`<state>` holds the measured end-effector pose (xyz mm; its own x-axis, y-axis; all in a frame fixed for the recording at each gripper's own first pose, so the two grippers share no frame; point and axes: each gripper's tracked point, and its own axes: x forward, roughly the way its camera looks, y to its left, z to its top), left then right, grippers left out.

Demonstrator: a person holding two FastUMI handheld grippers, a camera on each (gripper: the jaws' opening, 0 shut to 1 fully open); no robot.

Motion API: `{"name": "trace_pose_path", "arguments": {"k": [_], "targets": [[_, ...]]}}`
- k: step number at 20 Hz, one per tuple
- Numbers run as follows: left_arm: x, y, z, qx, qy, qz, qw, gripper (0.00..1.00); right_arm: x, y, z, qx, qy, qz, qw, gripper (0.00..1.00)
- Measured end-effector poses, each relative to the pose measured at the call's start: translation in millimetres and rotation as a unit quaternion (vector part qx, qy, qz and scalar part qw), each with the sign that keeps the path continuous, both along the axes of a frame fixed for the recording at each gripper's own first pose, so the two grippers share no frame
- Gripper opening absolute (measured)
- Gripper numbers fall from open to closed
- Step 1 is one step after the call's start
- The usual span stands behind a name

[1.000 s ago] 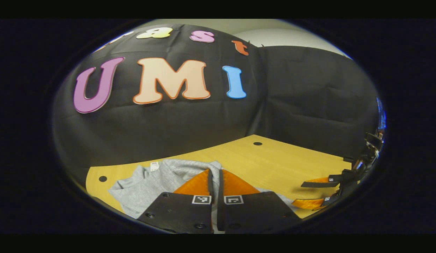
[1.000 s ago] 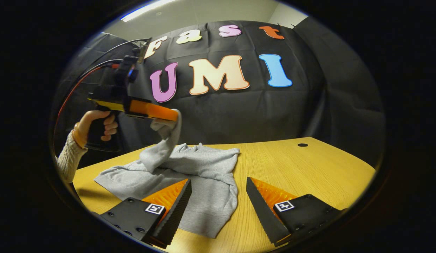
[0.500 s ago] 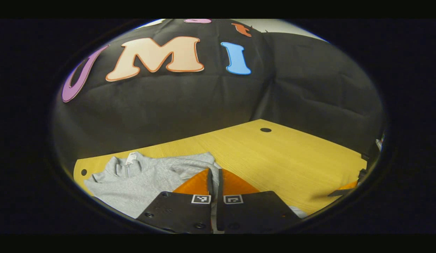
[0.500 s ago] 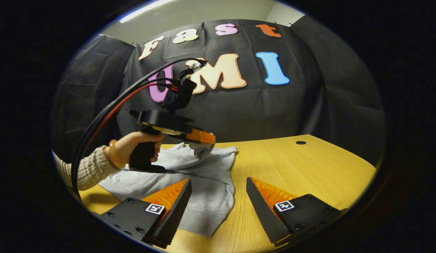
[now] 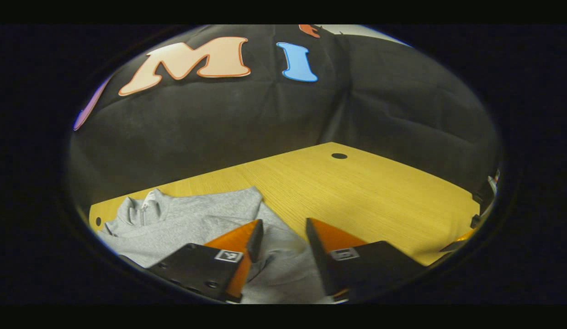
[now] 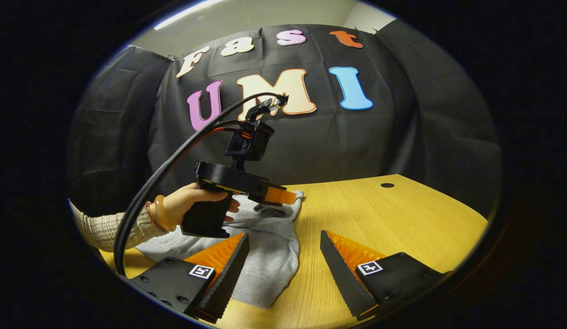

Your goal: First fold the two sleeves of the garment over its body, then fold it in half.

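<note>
A grey zip-neck garment [image 5: 196,224] lies on the yellow wooden table [image 5: 356,192], collar to the left, one sleeve laid across its body. My left gripper [image 5: 283,228] hovers just above that folded sleeve, open, with nothing between its fingers. In the right gripper view a hand [image 6: 187,208] holds the left gripper [image 6: 285,197] low over the garment [image 6: 269,256]. My right gripper [image 6: 283,240] stands open near the table's front, its left finger over the garment's hem and its right finger over bare wood.
A round cable hole [image 6: 387,185] sits in the far right of the table [image 6: 402,219]. A thick black and red cable [image 6: 173,155] arcs from the left gripper toward the person's sleeve [image 6: 105,226]. The right gripper's tip [image 5: 463,237] shows at the far right of the left gripper view.
The left gripper carried the lifted sleeve down and to the right onto the garment's body, then opened and let it go. The right gripper stayed still and open.
</note>
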<state>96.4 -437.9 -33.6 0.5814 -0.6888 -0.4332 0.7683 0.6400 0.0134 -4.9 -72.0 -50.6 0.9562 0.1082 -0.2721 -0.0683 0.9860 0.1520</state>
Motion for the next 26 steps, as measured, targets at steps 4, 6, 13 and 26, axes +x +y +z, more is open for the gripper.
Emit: {"name": "trace_pose_path", "arguments": {"k": [4,6,13,26], "targets": [[6.8,24.8,25.3,-0.009,-0.040,0.018,0.999,0.91,-3.2,6.7,2.0,-0.007,0.002,0.006,1.000,0.97],[3.1,44.4,40.0,-0.017,-0.045,0.021,0.999,0.91,-5.9,11.5,-1.9,-0.011,0.009,0.012,1.000,0.97],[-15.6,164.0,65.5,-0.006,-0.065,0.052,0.996,0.90,-12.0,30.3,-8.7,-0.028,0.034,0.035,0.998,0.97],[-95.9,379.7,-5.0,0.047,-0.010,0.148,0.988,0.91,-36.7,53.8,-49.8,-0.080,0.126,0.061,0.987,0.98]]}}
